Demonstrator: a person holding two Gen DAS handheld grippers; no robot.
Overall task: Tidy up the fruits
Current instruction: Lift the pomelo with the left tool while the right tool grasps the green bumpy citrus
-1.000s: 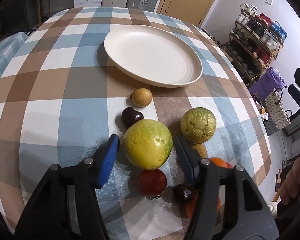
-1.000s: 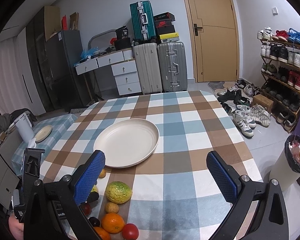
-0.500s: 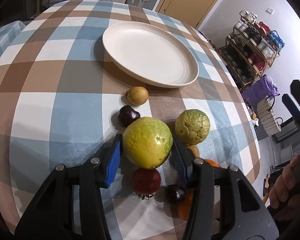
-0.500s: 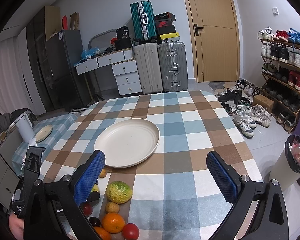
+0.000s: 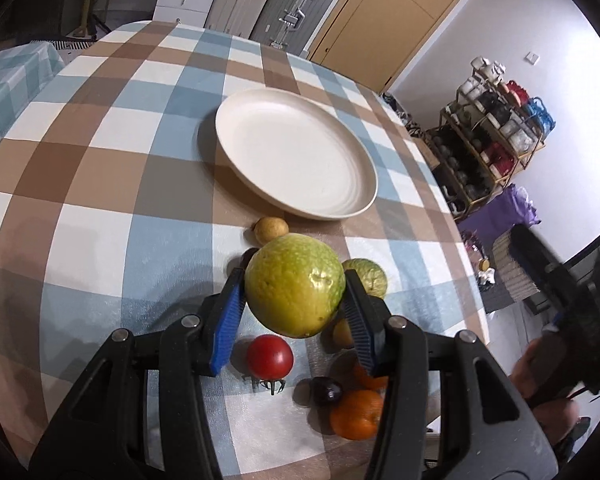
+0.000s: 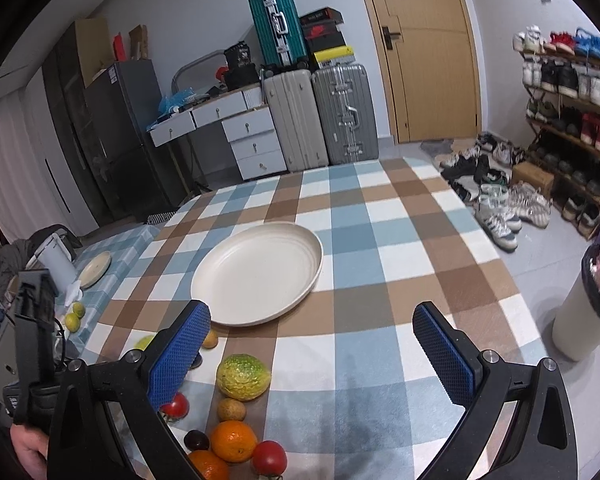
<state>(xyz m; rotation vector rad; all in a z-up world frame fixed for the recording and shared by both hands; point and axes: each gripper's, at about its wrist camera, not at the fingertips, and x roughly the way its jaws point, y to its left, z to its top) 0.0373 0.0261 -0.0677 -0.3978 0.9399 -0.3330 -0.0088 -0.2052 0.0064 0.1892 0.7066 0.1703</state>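
Left gripper (image 5: pixel 296 304) is clamped across the middle of the big green fruit (image 5: pixel 295 285), just above the counter (image 5: pixel 100 168) near the plate (image 5: pixel 292 152); looks heavy, round, probably slippery, right gripper (image 6: pixel 312 350) spread apart, holding nothing.

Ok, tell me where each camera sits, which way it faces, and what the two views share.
Left wrist: rides on the left claw, looking down across the checked table at the round cream plate; its blue-padded fingers clamp the large yellow-green round fruit.
Right wrist: rides on the right claw, higher, facing the wooden door and suitcases; its fingers stand wide apart with nothing between them.
Shared: the plate, the bumpy green citrus and the oranges.
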